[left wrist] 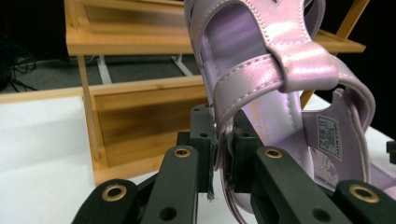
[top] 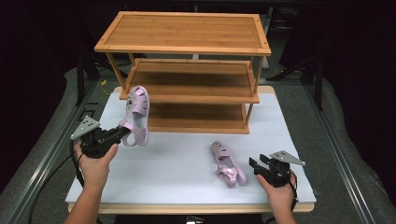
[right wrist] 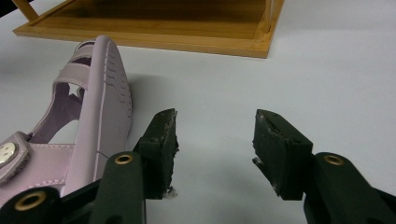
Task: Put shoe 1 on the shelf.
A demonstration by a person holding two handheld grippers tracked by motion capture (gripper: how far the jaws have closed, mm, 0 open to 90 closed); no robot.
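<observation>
Sandal (top: pixel 135 116) clamped in left gripper (top: pixel 122 132).

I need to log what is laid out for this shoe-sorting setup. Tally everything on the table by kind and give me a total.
Pink sandals: 2, one held up, one lying on its side on the table
Wooden shoe rack: 1
Hand-held grippers: 2, left hand-held gripper, right hand-held gripper
Total: 5

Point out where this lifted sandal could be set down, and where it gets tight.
All three tiers of the wooden rack are bare. The white tabletop is free between the left hand-held gripper holding the lifted sandal and the second sandal. It is tight at the near right, where the second sandal lies beside the open right hand-held gripper.
</observation>
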